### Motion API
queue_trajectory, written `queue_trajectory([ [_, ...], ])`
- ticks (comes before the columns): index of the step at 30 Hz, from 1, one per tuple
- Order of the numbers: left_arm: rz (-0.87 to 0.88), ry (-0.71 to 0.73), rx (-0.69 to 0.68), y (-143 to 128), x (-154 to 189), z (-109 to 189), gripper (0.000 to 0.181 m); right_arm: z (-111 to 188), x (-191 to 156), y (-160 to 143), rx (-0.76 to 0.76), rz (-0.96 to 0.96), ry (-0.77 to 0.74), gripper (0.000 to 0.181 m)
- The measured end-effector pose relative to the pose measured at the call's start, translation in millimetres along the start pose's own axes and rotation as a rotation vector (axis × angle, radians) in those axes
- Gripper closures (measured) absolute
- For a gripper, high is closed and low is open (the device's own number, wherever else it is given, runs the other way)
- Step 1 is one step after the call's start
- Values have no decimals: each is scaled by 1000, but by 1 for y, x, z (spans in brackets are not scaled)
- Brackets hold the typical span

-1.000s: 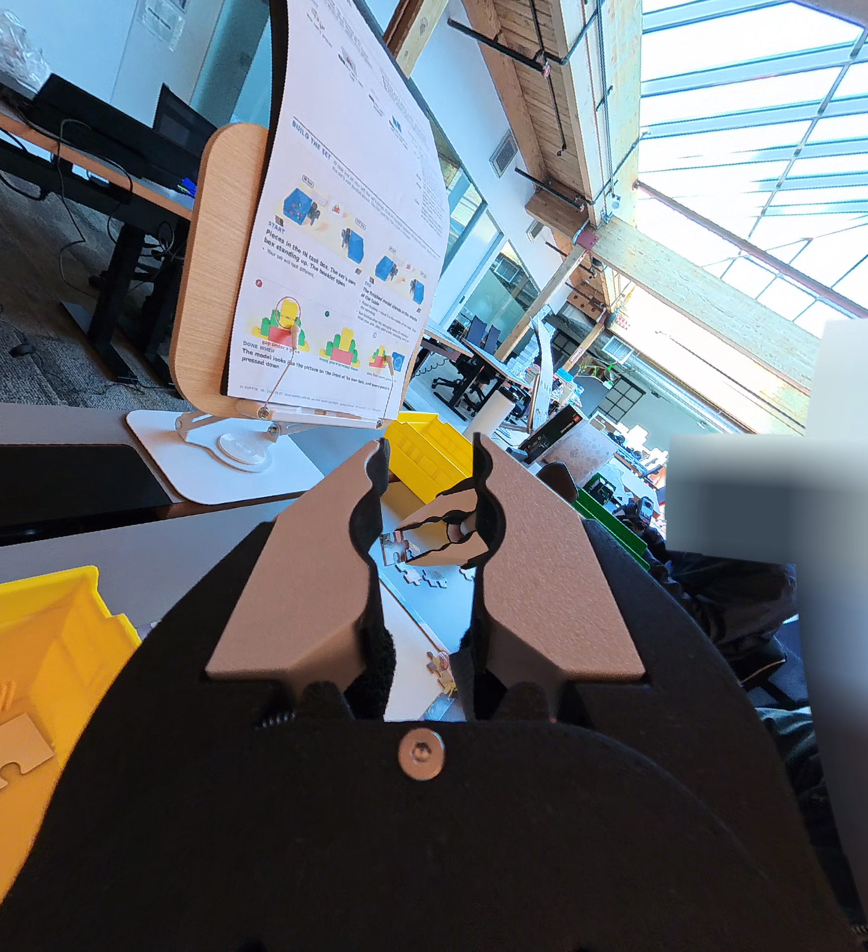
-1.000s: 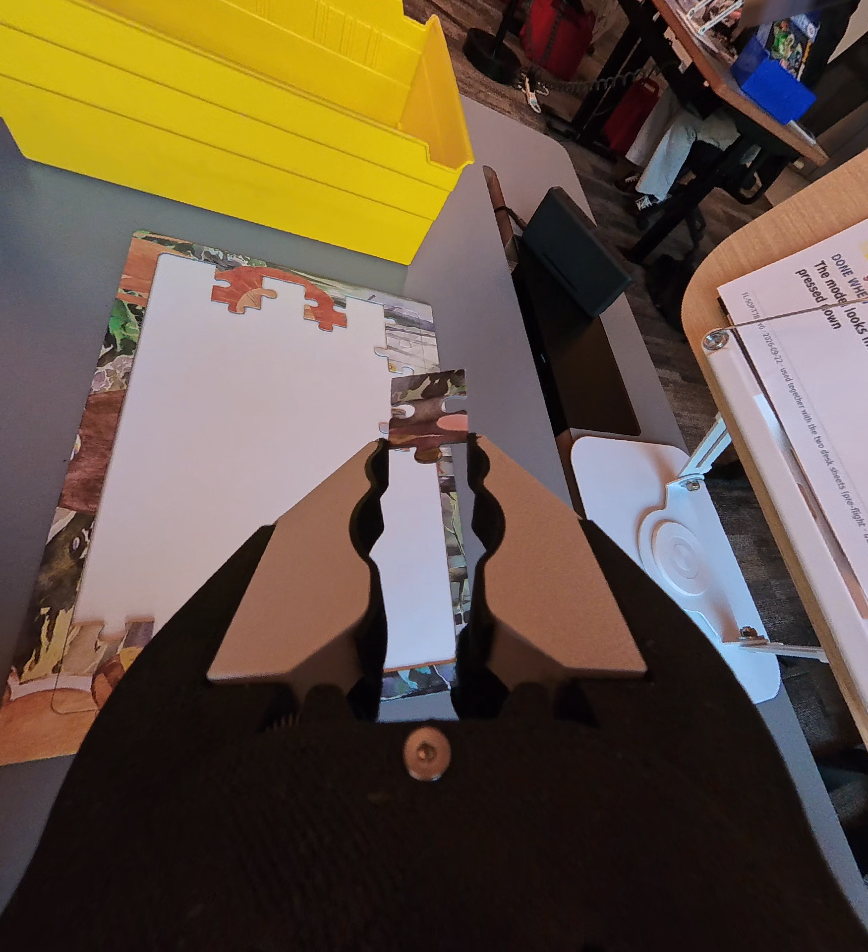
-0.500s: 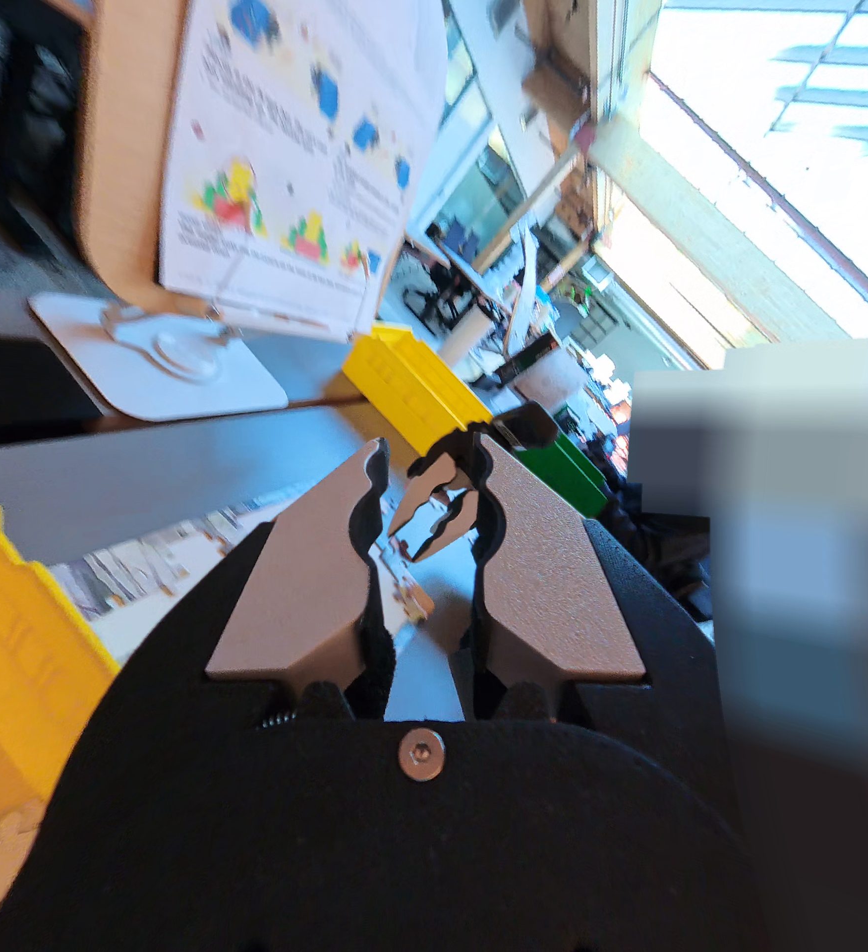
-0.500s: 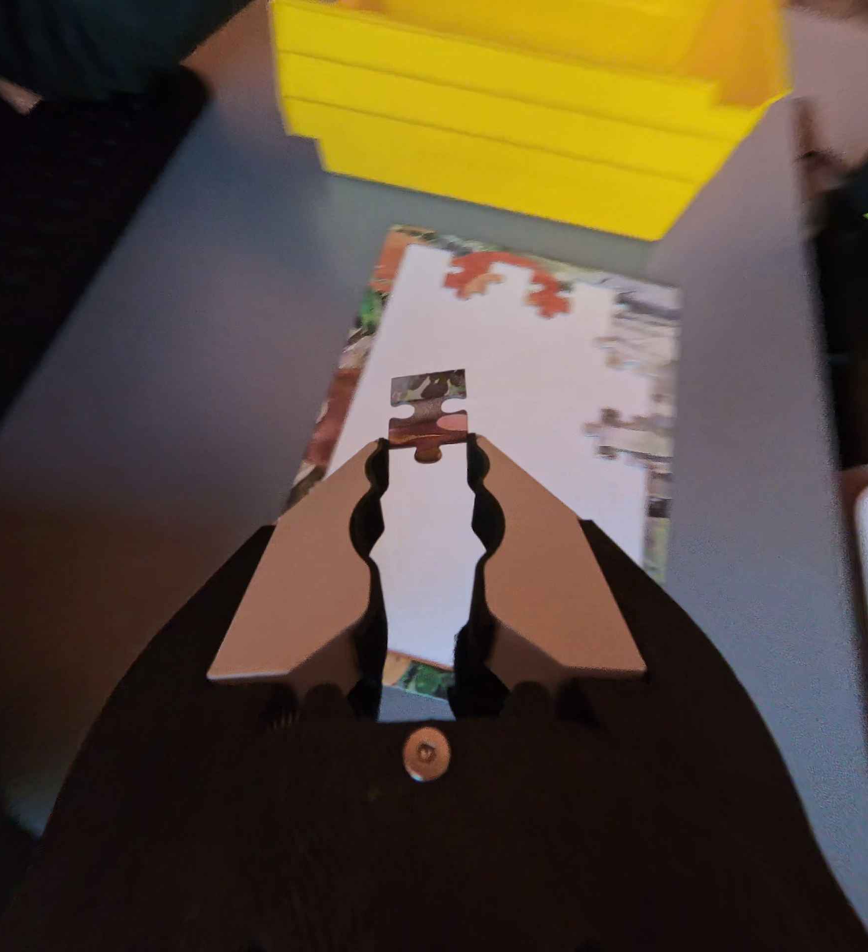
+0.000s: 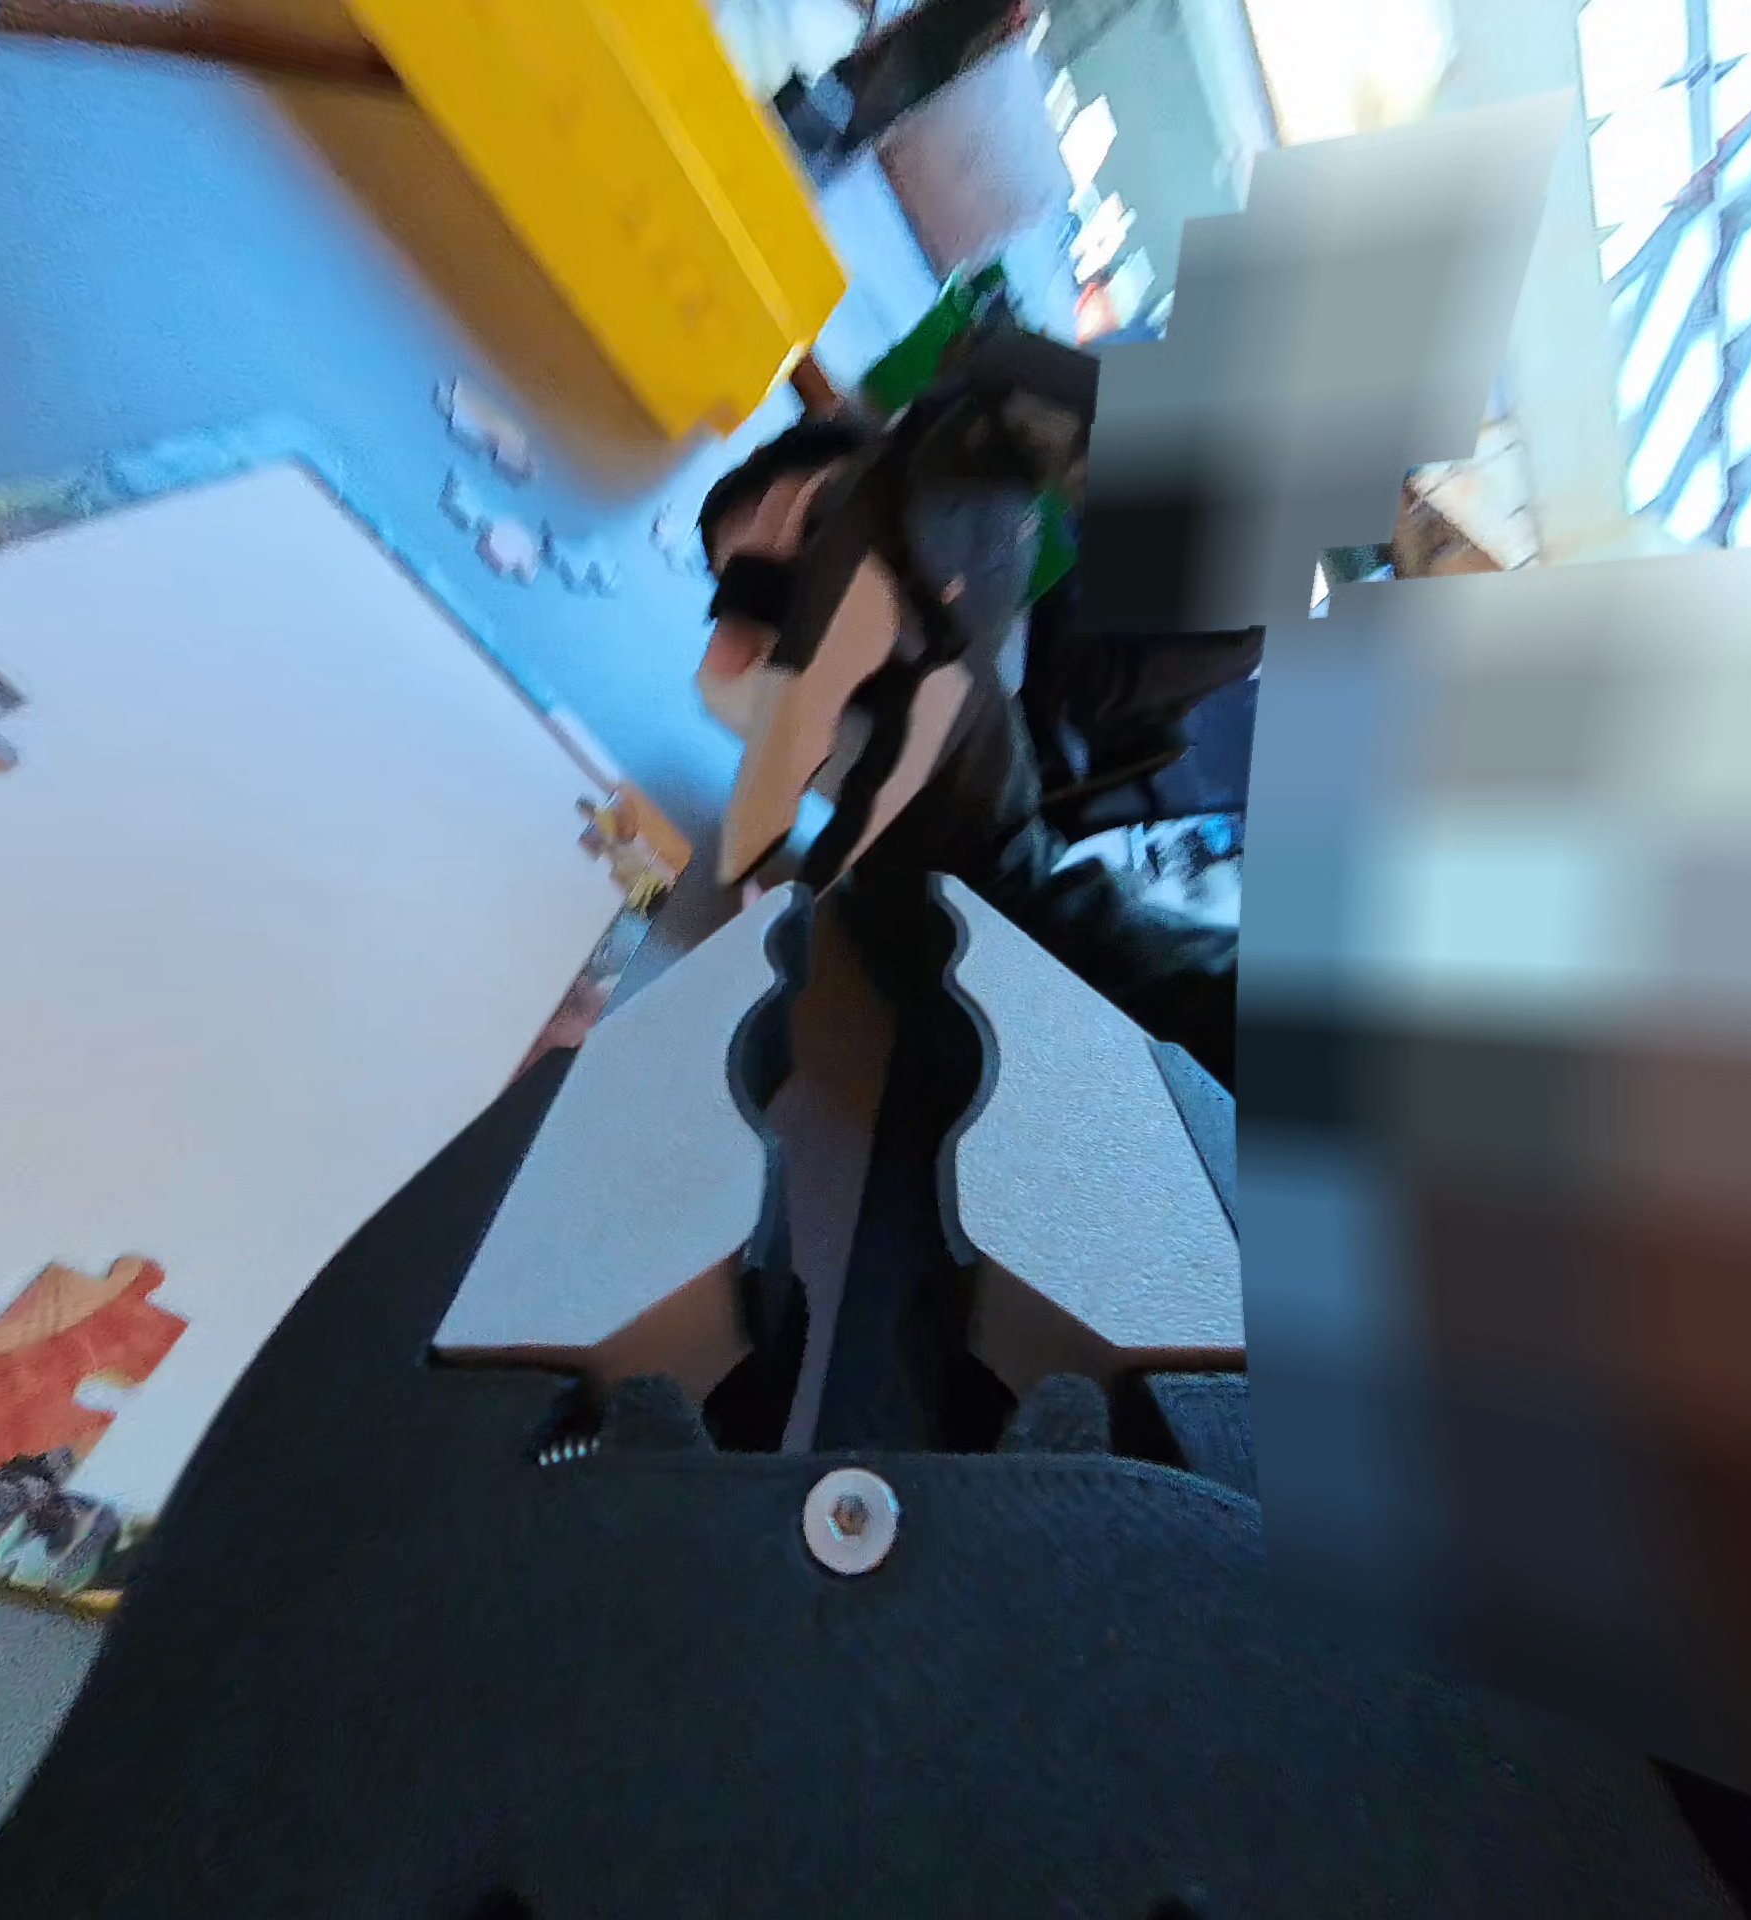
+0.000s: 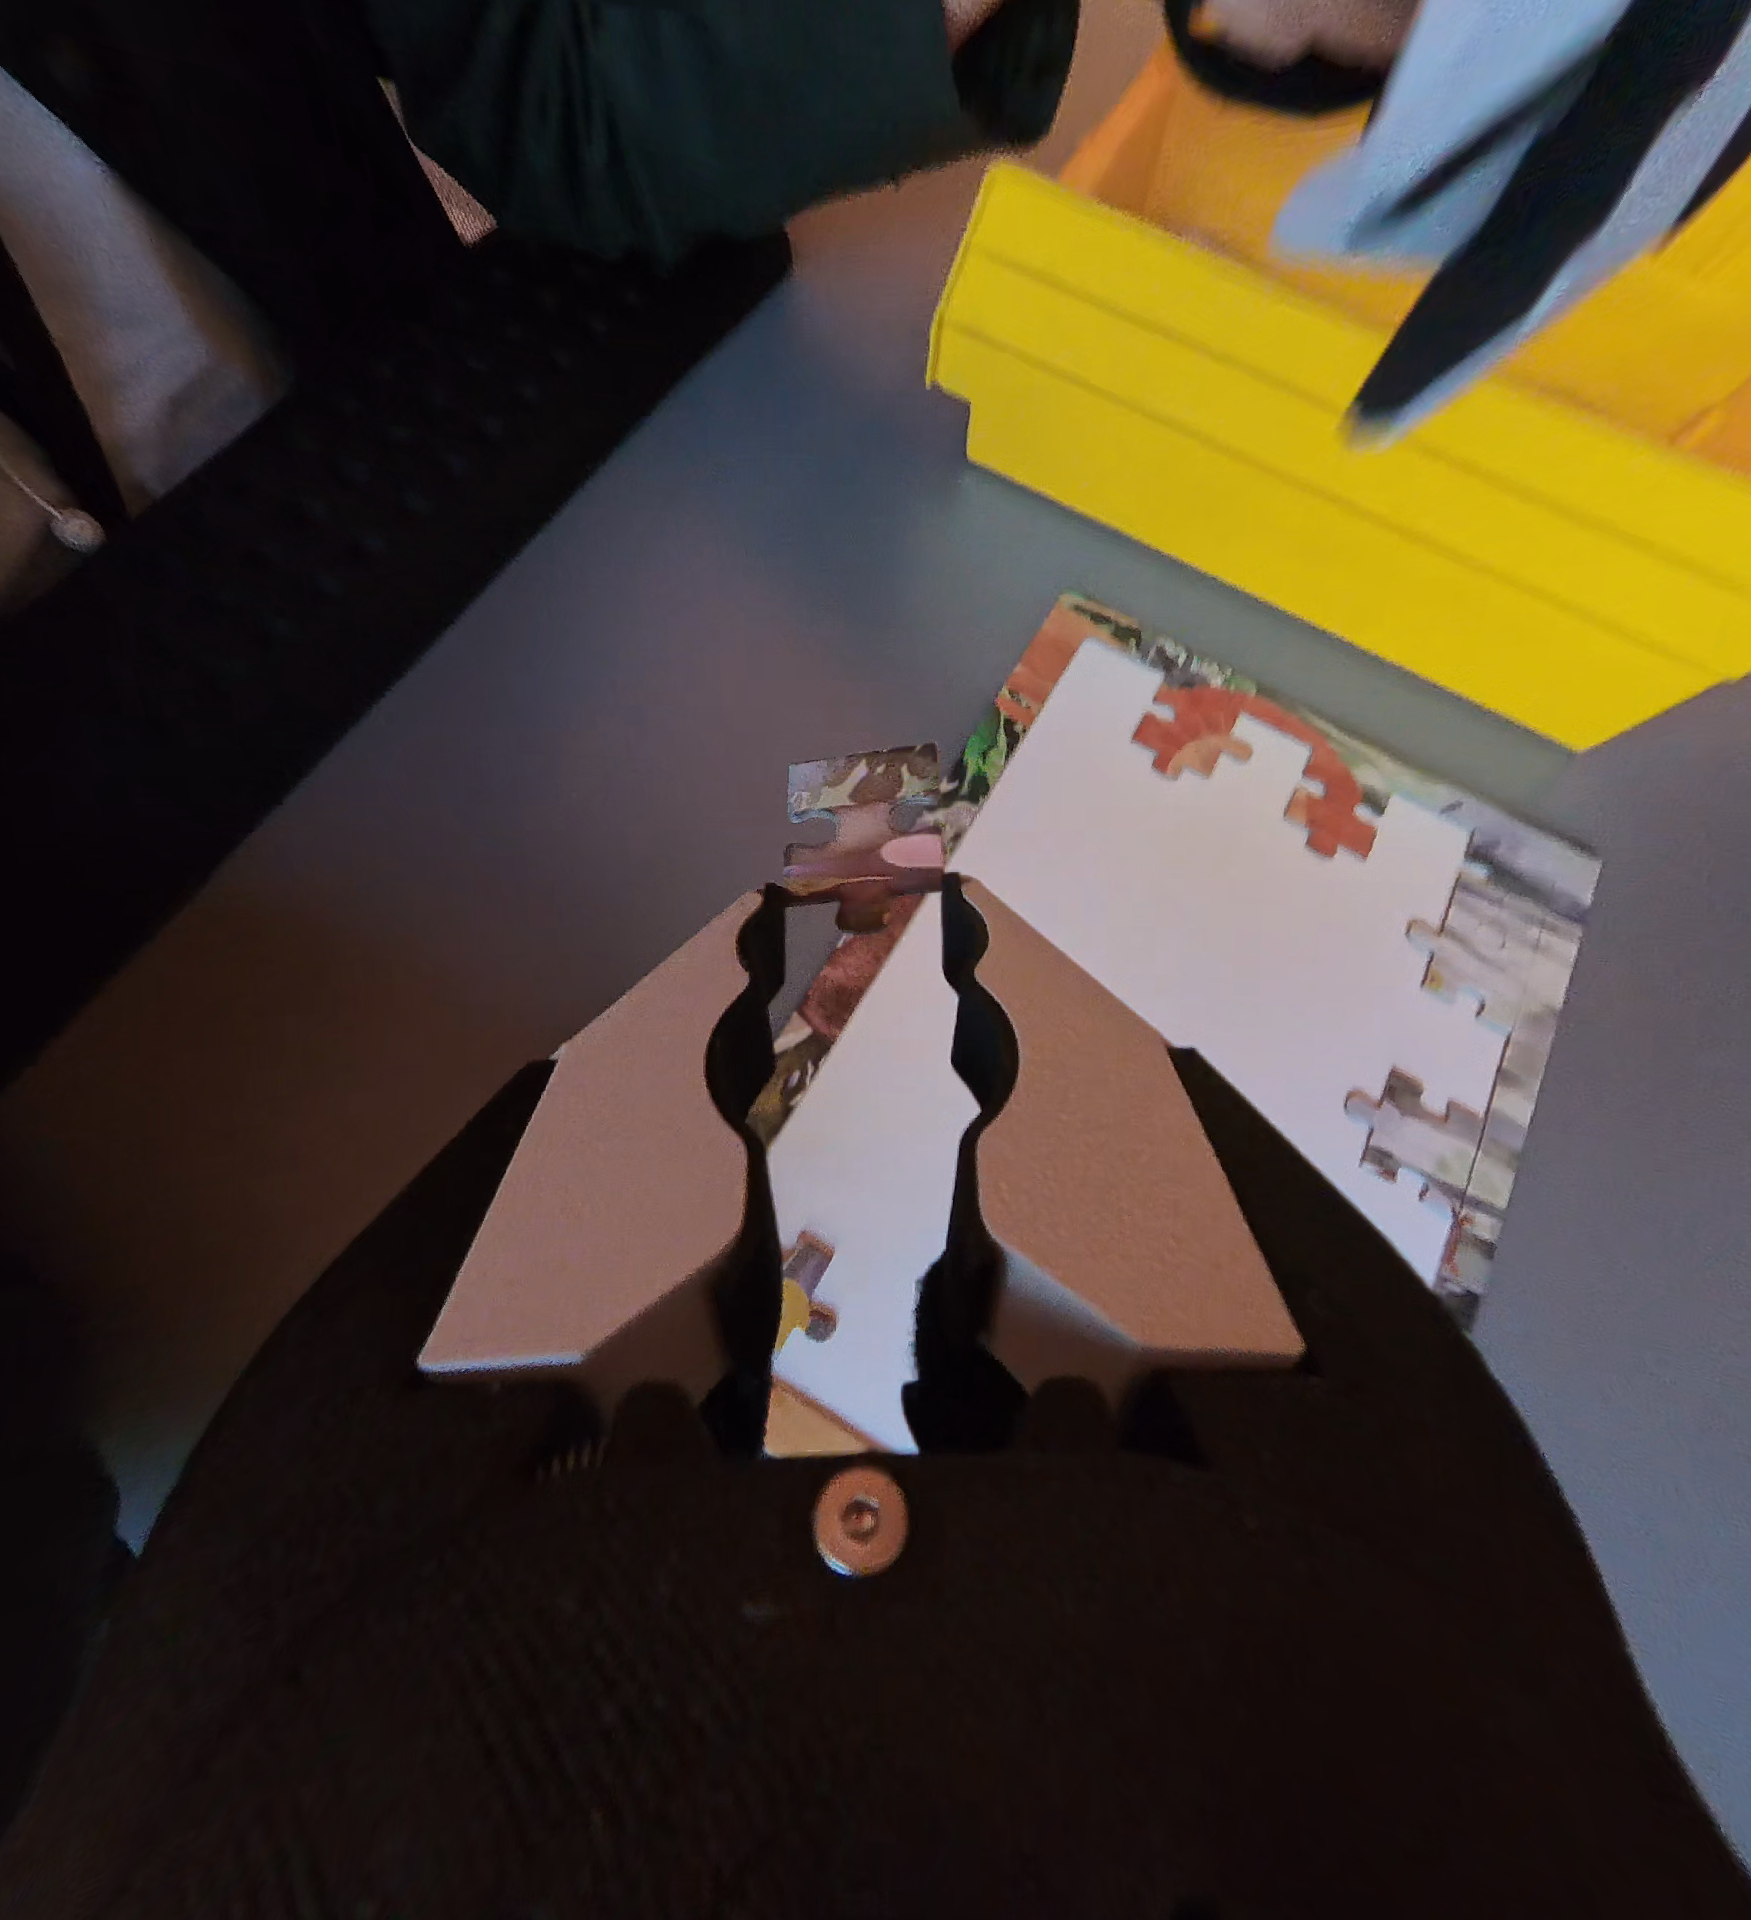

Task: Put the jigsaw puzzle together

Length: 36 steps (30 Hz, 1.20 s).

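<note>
Grippers first: the right gripper (image 6: pixel 855 896) pinches a puzzle piece (image 6: pixel 866 826) by its lower tab, its fingers drawn narrow around it. The piece is held up over the left edge of the puzzle board (image 6: pixel 1203 935), partly above the grey table (image 6: pixel 538 727), with its mottled brown, green and pink picture facing up. The board lies flat on the table, its middle a bare white field. A red-orange cluster of joined pieces (image 6: pixel 1255 769) sits along the board's far edge, and grey pieces (image 6: pixel 1473 1039) run down its right edge. A yellow bin (image 6: pixel 1370 436) stands just beyond the board's far edge.

The left gripper (image 5: pixel 871 894) is held off the table's edge with a narrow gap between its fingers and nothing in it. In the right wrist view it (image 6: pixel 1536 208) shows blurred above the yellow bin. From the left wrist view a second yellow bin (image 5: pixel 632 197) stands at the board's other end, with a few loose pieces (image 5: pixel 507 509) on the table beside it.
</note>
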<state>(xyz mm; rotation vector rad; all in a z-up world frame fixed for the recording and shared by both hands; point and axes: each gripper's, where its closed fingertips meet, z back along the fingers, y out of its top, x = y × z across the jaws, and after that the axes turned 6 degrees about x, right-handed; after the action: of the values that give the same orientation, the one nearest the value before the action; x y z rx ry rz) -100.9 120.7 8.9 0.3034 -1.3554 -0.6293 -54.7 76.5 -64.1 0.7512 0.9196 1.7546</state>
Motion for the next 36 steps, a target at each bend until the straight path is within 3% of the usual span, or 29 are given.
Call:
queue_trajectory([
  [6, 44, 4, -233, -43, -11, -40, 149, 6, -1, 19, 72, 65, -22, 151],
  [11, 115, -61, -299, -55, -8, -48, 157, 7, 3, 23, 91, 86, -46, 151],
  [18, 127, -95, -311, -58, -9, -49, 180, 3, 10, 26, 105, 104, -72, 151],
  [23, 100, -12, -241, -44, -23, -44, 181, 4, 31, 19, 76, 95, -170, 151],
  [30, 68, 43, -98, -17, -29, -27, 181, 26, 65, 38, 204, 64, -367, 154],
  [36, 57, 67, -129, -24, -31, -30, 181, 22, 57, 43, 221, 32, -317, 146],
])
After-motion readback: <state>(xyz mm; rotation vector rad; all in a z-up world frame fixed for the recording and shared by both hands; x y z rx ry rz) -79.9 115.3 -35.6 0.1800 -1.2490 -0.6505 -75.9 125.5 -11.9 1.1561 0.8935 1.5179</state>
